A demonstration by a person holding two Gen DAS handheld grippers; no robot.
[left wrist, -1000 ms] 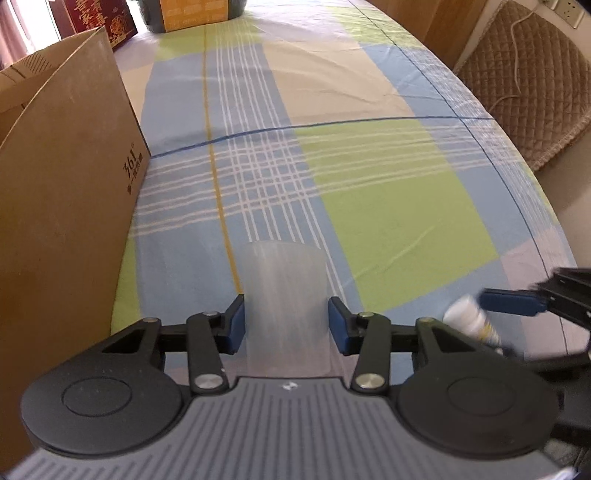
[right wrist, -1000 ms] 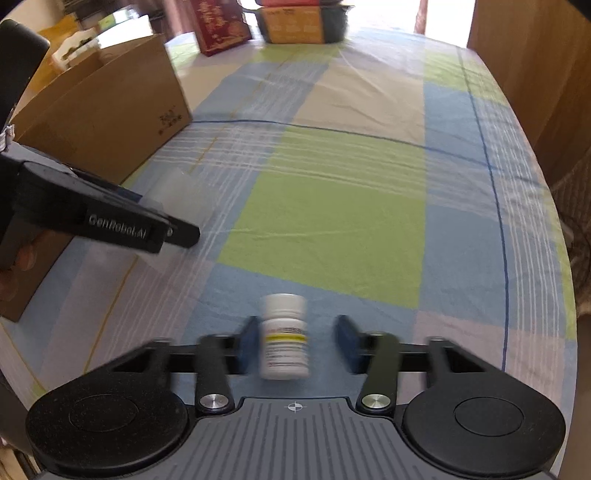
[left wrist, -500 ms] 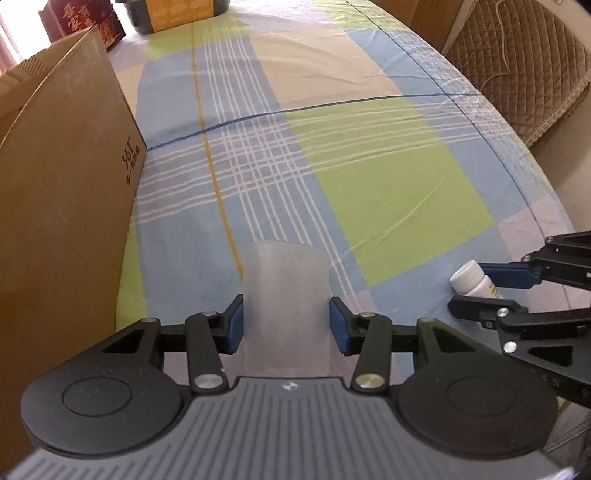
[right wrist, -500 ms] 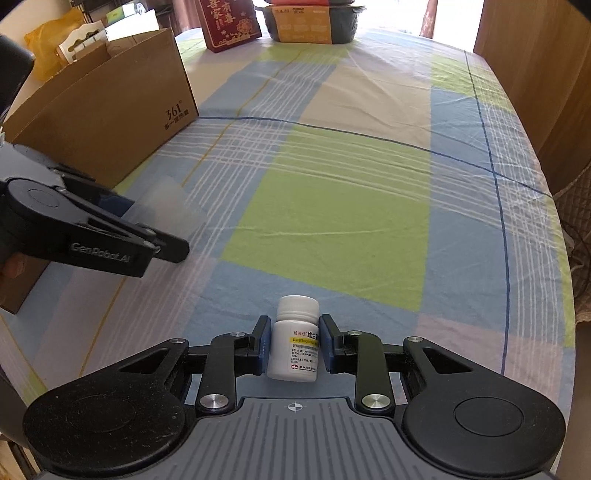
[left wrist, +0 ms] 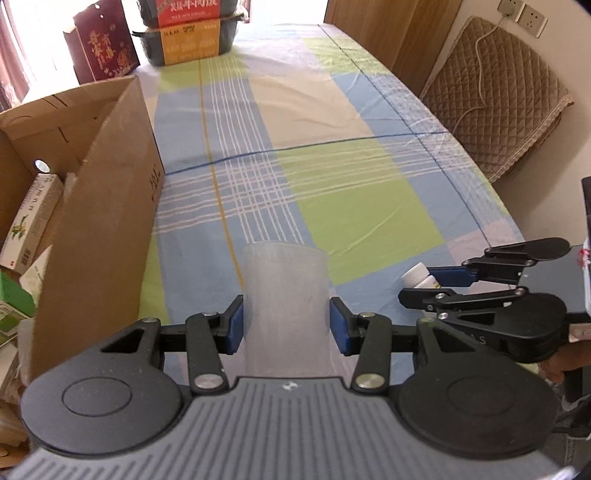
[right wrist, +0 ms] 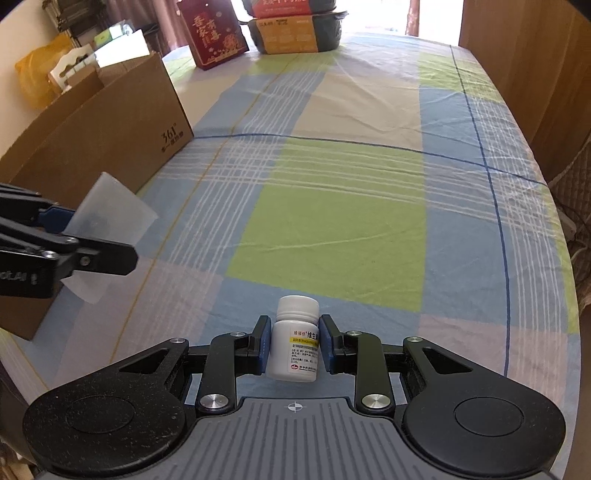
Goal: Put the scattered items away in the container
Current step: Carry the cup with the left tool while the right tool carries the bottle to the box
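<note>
The left gripper [left wrist: 286, 325] is seen closed on a translucent plastic cup [left wrist: 284, 291], with the blue pads [left wrist: 235, 325] pressed against the cup's two sides. In the right wrist view the same cup [right wrist: 110, 221] is shown tilted and held clear of the counter [right wrist: 332, 206], just beside the long wall of the cardboard box [right wrist: 110, 136].

The right gripper [right wrist: 294, 347] is observed clamped on a white pill bottle [right wrist: 295, 347]; both pads are in contact with the bottle body below its screw cap, and the printed label is turned towards the camera. Whether the bottle base touches the counter cannot be determined. In the left wrist view the bottle [left wrist: 419, 277] is partly hidden by the right gripper's fingers [left wrist: 452, 277].

The box [left wrist: 107, 206] is found open at the top, standing on the left part of the counter. Inside it, a pale carton with green print [left wrist: 31, 218] and a green packet [left wrist: 11, 295] are visible, lying against the inner wall.

The counter is covered by a checked cloth [left wrist: 332, 184] in blue, green and cream. At the far end a red gift box [right wrist: 216, 33] and a dark tray with orange labels [right wrist: 295, 33] are noted. A quilted chair back [left wrist: 495, 103] stands to the right of the counter
</note>
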